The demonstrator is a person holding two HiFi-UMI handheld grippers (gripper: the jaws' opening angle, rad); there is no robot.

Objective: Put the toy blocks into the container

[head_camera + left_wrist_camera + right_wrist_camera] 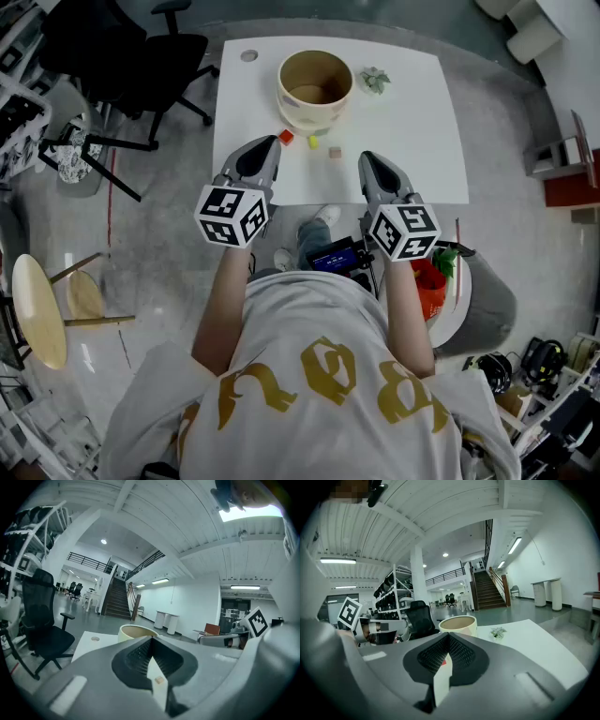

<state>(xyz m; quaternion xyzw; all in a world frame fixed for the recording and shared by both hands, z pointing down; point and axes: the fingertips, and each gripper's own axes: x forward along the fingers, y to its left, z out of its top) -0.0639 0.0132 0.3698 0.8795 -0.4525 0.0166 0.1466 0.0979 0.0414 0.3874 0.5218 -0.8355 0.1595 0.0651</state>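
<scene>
Left tongs (271,142) and right tongs (367,157) (ribbed black pads (461,653)) sit clenched, empty.

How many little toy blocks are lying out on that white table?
3: a red block by the container, a yellow block just right of it, and a tan block further right. More may be hidden inside the container.

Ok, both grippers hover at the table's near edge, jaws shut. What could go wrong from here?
The red block lies right at the left gripper's tip, by the container; advancing with jaws shut could shove it instead of gripping it.
The yellow block and tan block are small and close together; grabbing one might knock the other.
</scene>
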